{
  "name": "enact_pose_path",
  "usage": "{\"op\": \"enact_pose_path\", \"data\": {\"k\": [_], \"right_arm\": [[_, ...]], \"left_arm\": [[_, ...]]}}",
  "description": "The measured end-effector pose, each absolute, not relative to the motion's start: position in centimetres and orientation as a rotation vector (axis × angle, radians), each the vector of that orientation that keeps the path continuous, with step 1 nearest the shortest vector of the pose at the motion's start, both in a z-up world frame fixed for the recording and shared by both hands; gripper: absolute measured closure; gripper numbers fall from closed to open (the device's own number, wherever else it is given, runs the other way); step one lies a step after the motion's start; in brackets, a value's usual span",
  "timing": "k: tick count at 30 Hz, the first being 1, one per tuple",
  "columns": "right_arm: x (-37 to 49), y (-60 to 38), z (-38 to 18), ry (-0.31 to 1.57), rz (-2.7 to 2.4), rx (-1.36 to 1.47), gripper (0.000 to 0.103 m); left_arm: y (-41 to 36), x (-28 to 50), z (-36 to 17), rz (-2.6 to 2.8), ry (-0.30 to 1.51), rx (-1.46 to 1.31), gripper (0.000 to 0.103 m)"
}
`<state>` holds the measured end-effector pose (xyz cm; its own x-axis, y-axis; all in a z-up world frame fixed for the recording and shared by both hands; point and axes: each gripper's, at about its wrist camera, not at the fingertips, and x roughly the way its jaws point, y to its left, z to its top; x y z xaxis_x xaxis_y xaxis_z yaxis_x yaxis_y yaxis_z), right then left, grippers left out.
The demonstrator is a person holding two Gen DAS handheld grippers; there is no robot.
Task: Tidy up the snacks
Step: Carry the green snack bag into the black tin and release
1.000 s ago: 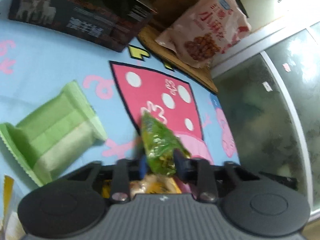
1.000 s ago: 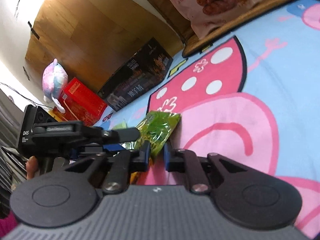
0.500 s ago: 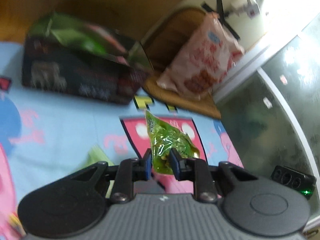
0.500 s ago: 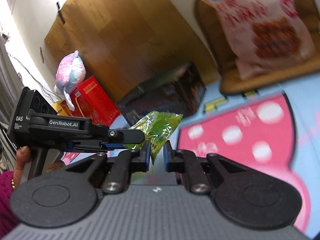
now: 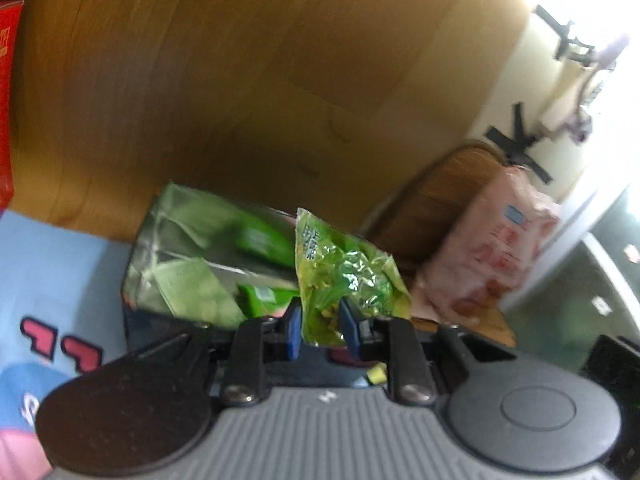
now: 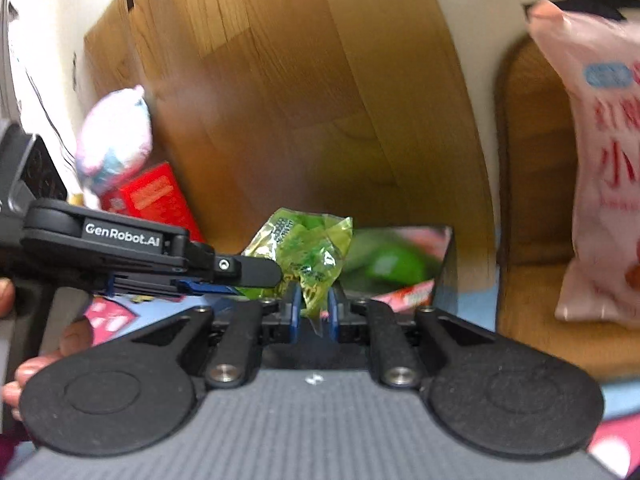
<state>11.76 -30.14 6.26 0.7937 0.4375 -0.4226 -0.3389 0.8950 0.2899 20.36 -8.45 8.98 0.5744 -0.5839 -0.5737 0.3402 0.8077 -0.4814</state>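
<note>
At the far left of the right wrist view a person's hand grips the handle of the black left gripper, which reaches in sideways and pinches the crinkled yellow-green foil snack packet. The left wrist view shows its blue pads pressed tight on the packet's lower end, which stands up between them, raised in the air just in front of the dark open-topped cardboard box. That box sits at the far edge of the light-blue cartoon-print mat, against the brown wooden panel, with green and pink snack packs inside. The black right gripper has a thin corner of the same packet between its blue pads, and its jaws have just been opening; whether they press it cannot be told. Right of the box, a large pink snack bag leans on a brown wooden board.
</note>
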Motion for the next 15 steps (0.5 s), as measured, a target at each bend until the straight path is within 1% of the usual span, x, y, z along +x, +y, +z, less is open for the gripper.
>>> {"op": "enact_pose_path", "data": {"k": [3, 5, 6, 9, 11, 12, 15], "right_arm": [[12.5, -29.2, 5.8, 0.492, 0.358, 0.121, 0.074], [12.2, -29.1, 5.7, 0.484, 0.326, 0.091, 0.063], [11.7, -29.3, 5.6, 0.474, 0.316, 0.091, 0.061], [9.9, -30.4, 5.9, 0.459, 0.315, 0.117, 0.058], [8.4, -31.1, 5.9, 0.461, 0.318, 0.144, 0.058], [7.1, -31.8, 6.0, 0.440, 0.331, 0.159, 0.055], [4.8, -33.0, 5.8, 0.489, 0.356, 0.201, 0.055]], "left_arm": [[-8.9, 21.4, 8.1, -0.510, 0.794, -0.313, 0.082], [-9.0, 21.7, 7.5, -0.490, 0.800, -0.300, 0.076], [-8.9, 21.5, 7.4, -0.485, 0.797, -0.296, 0.075], [-8.4, 20.1, 7.7, -0.487, 0.749, -0.268, 0.070], [-7.9, 18.7, 8.3, -0.497, 0.719, -0.257, 0.069], [-7.6, 17.9, 8.5, -0.509, 0.712, -0.255, 0.067], [-6.7, 15.5, 8.2, -0.554, 0.739, -0.254, 0.067]]}}
